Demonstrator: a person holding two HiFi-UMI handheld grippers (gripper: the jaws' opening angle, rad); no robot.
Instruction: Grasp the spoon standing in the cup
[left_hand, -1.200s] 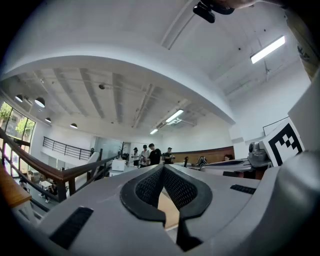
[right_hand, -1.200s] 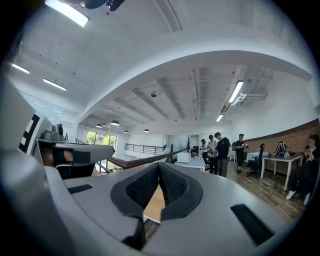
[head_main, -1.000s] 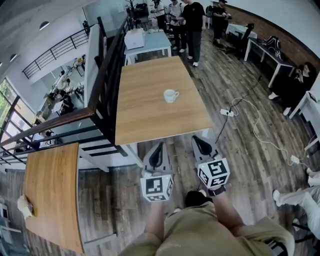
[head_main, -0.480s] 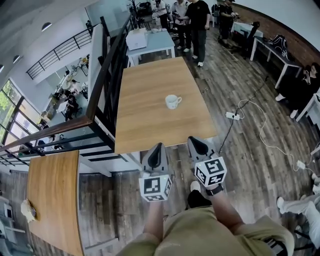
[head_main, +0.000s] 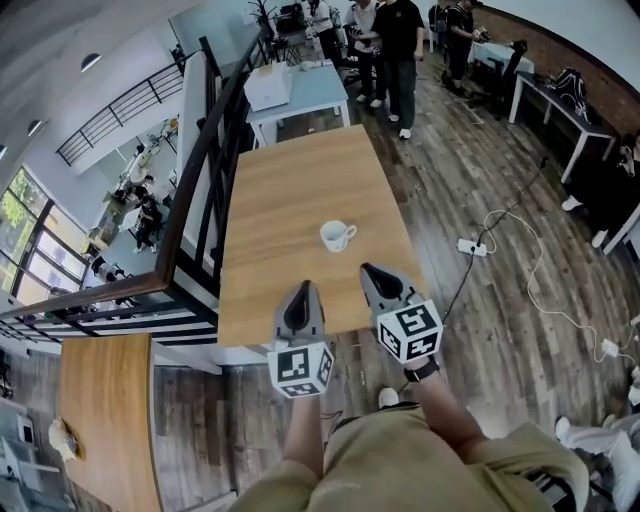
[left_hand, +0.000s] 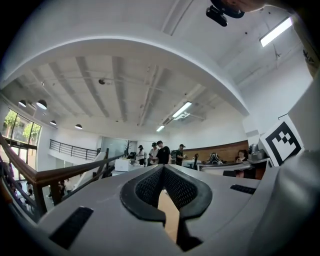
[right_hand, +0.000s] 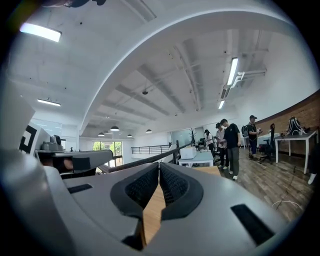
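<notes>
I hold both tongs low and level over the near edge of the counter (head_main: 290, 190), side by side, so that neither blocks my line to the cup (head_main: 337, 236), which stands alone near the middle of the board, well ahead of both tips. My left tongs (head_main: 300, 288) are pressed together at the tips with nothing between them, as their own view shows (left_hand: 163, 167). My right tongs (head_main: 369, 269) are likewise closed and empty (right_hand: 159, 165). I judge this is a resting posture before the reach, since neither pair could take anything until it parts. The right tongs lie a little nearer the cup and aim roughly at it, so they look the likelier pair to go in. The cup's handle sticks out to my right. The spoon itself I cannot make out at this size. If it stands in the cup as the task says, its long axis should run close to upright, handle end up, leaning on the rim, and seen from above it would shrink almost to nothing. Which way it leans I cannot tell.
</notes>
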